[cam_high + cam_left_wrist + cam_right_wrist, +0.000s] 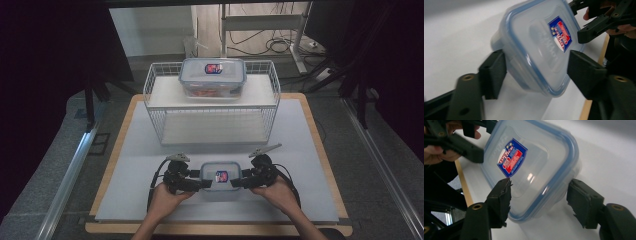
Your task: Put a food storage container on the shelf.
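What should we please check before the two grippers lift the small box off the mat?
1. Left gripper astride the small box: ok.
2. Right gripper astride the opposite end: ok.
3. Jaws pressed firmly on the box: cannot tell.
4. Lid seated all round: ok as far as the gripper views show.
5. Room on the rack top shelf beside the large box: cannot tell.
6. Lower shelf free: ok.

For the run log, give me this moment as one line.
left gripper: open at container | right gripper: open at container | small lidded container: on mat | wire rack: holds larger container
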